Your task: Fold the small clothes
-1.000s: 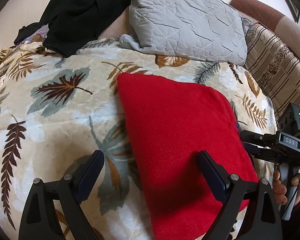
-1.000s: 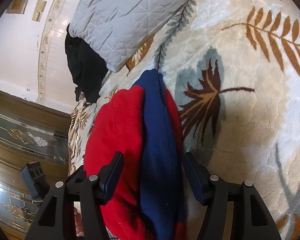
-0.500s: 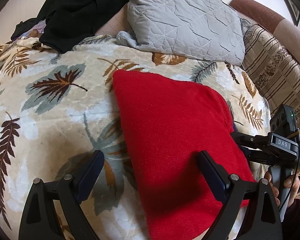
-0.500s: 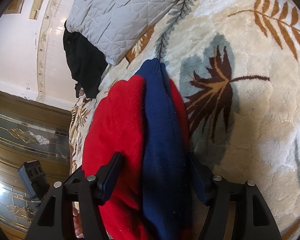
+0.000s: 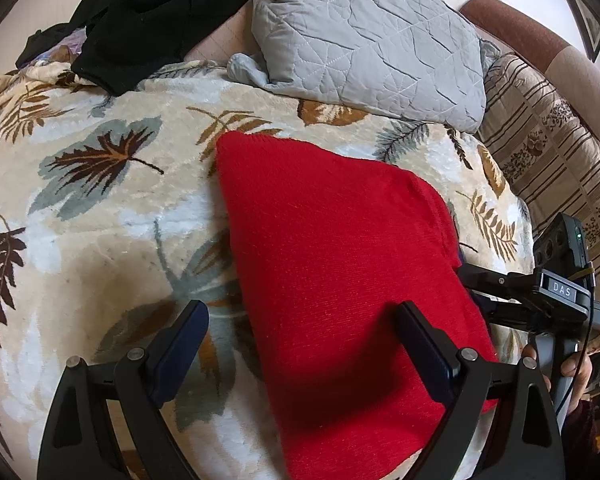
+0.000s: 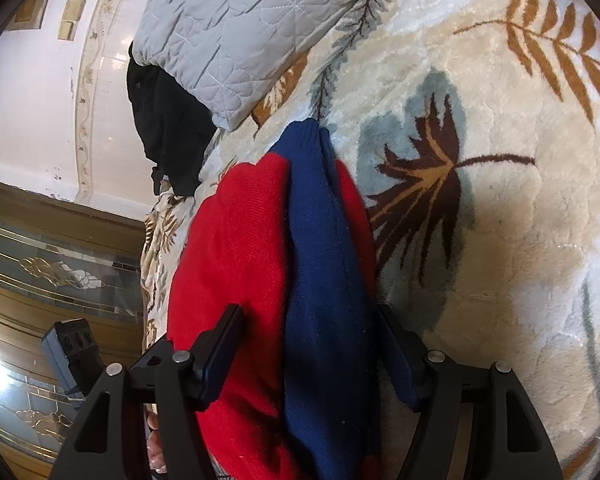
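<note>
Sweater [image 5: 340, 264] lies folded on the blanket [image 5: 100, 208]. Our left claw [image 5: 300, 344] gapes over its near edge; right claw [image 6: 308, 344] straddles the blue sleeve [image 6: 320, 240], wide, probably lining up a tuck.

1. The red garment [image 5: 340, 280] lay folded on the leaf-patterned blanket [image 5: 100, 208].
2. The left gripper [image 5: 300, 344] hovered with jaws spread wide, one finger [image 5: 424, 344] over the garment.
3. The right gripper [image 5: 500, 292] met the garment's right edge.
4. A grey pillow [image 5: 372, 44] lay beyond.
</note>
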Tool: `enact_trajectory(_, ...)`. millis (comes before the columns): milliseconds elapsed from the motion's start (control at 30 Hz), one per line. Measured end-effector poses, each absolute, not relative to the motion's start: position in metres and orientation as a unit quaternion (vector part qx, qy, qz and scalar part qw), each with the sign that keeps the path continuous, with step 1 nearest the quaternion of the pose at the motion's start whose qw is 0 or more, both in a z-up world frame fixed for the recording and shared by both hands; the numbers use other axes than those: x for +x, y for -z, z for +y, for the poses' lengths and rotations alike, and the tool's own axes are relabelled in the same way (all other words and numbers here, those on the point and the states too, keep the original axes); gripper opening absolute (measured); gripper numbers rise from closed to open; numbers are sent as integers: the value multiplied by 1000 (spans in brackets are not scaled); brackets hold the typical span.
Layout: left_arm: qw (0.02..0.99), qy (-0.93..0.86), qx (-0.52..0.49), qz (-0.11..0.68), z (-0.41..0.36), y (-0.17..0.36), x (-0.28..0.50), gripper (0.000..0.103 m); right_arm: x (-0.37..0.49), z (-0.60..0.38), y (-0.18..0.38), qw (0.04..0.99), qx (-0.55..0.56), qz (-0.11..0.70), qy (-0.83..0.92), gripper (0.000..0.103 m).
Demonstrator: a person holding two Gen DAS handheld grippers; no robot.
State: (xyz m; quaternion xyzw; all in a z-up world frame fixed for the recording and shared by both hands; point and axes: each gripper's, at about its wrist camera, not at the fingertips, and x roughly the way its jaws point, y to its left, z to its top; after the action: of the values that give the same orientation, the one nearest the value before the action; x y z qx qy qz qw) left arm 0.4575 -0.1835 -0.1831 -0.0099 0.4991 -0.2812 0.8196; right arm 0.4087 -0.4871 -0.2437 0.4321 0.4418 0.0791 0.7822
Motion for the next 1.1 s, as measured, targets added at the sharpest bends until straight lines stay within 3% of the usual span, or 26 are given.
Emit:
enact_trajectory(367,798,305,-35,519,-187,192,460,95,415,-480,247,784,428,441,-90,76)
enact_trajectory(800,765,339,-98,539,-186,204,467,93,424,-475,249,786,423,435,-116,77)
enact_trajectory(967,763,341,-132,533,-177,204,470,80,425,-467,245,795,405,436,-114,65)
enact_trajectory(1033,766,340,-132,529,-176,203,470,64,425,-464,241,801,393,438,-112,58)
enact_trajectory(1100,771,340,-128,523,-175,200,469,57,424,-460,235,810,377,437,-109,52)
